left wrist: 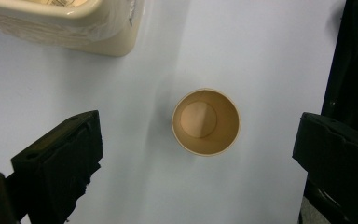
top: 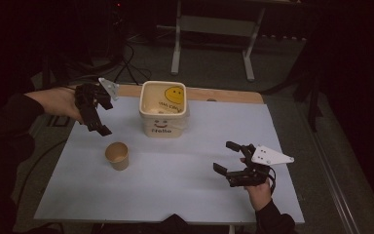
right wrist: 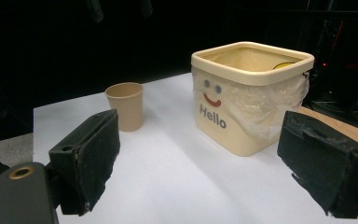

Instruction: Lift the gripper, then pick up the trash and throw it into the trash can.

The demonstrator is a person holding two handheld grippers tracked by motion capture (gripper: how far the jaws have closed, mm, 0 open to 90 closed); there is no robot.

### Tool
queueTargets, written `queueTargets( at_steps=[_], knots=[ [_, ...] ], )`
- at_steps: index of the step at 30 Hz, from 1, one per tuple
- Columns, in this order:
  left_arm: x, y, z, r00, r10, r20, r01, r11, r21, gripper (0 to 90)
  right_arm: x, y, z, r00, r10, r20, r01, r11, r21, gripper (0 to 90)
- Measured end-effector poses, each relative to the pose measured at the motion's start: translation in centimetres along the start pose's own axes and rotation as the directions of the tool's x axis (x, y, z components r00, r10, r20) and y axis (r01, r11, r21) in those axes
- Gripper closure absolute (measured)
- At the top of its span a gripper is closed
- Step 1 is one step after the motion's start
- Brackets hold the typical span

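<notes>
A brown paper cup (top: 117, 155) stands upright and empty on the white tabletop (top: 175, 190), left of centre. Behind it sits a cream square bin (top: 163, 127) with a "Hello" face on its front and a clear plastic liner. My left gripper (top: 102, 117) hangs open above the table's left side. In its own view the cup (left wrist: 205, 121) lies straight below, between the wide-apart jaws of the left gripper (left wrist: 198, 135), with the bin's corner (left wrist: 98, 32) at top left. My right gripper (top: 224, 156) is open at front right, facing the bin (right wrist: 233, 126) and cup (right wrist: 125, 105).
A yellow smiley disc (top: 174, 93) shows inside the bin. A wooden strip (top: 224, 95) runs along the table's far edge. Beyond it, on the dark floor, stand a grey metal frame (top: 214, 29) and some cables (top: 126, 63).
</notes>
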State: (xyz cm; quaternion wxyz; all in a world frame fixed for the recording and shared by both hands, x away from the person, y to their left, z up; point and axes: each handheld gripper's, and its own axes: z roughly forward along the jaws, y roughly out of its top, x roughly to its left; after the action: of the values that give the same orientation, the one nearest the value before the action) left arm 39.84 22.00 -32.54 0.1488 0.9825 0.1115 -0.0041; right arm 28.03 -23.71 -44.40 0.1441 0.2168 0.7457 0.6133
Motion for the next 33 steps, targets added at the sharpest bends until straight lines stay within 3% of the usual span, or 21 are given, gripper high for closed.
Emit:
queueTargets(
  at_steps=[11, 23, 33],
  knots=[
    [-0.5, 0.3, 0.7, 0.9999, 0.016, 0.001, -0.016, 0.9995, 0.026, 2.5, 0.1, 0.0, 0.0, 1.0, -0.006, -0.005, 0.006, 1.0, 0.004, 12.7],
    [-0.8, 0.1, 3.7, 0.9993, 0.038, -0.007, -0.037, 0.9967, 0.072, 2.4, 0.3, 0.1, 0.0, 0.9999, -0.015, -0.007, 0.015, 1.0, 0.005, 12.7],
    [-1.1, -0.7, 6.5, 0.9988, 0.036, 0.034, -0.039, 0.9964, 0.076, 2.3, 0.3, 0.1, -0.1, 0.9999, -0.014, -0.005, 0.014, 1.0, 0.007, 12.7]
  ],
)
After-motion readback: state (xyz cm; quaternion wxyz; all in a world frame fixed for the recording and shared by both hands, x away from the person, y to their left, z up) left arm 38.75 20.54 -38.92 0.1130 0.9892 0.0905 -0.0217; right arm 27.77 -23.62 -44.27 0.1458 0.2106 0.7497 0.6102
